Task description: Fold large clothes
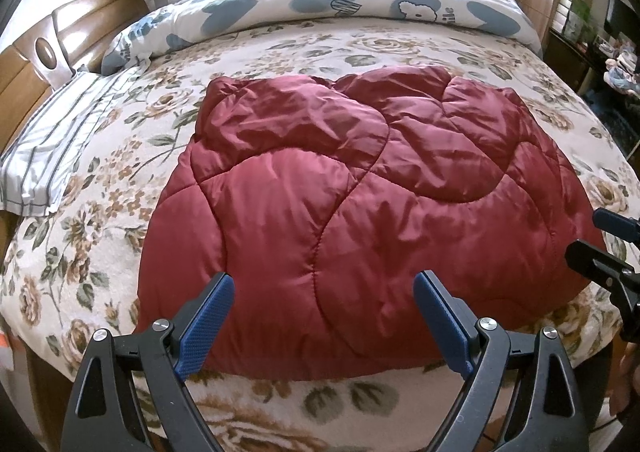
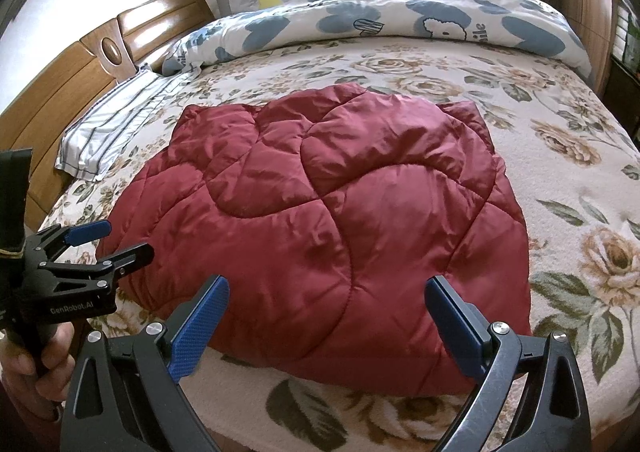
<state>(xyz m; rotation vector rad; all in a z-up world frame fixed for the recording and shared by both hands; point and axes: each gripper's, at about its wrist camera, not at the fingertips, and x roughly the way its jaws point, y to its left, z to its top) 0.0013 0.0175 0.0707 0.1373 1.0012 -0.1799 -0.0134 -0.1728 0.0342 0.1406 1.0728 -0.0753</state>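
Above the near edge of a bed, the left gripper hangs with its blue pads spread wide and nothing between them, tilted steeply down toward a dark red quilted jacket. Beside it, the right gripper takes the same pose, jaws equally wide and empty, aimed at the same garment from a little farther right. Each tool shows at the edge of the other's view, and a person's hand can be seen wrapped around the left tool's handle.

The jacket lies in the middle of a floral bedspread, already a compact, puffy block with rounded edges, its near hem close to the pads but apparently not touched by either gripper. A striped pillow rests by the wooden headboard, and a blue-and-white duvet is bunched along the far side, well apart from the jacket.

Judging by the bundled shape, the fold looks partly done and neither hand has yet taken hold for the next one. That move would seem to call for both grippers to drop to the near hem, close on it at two spots, and carry it over toward the far edge without letting the slippery padding spring back.
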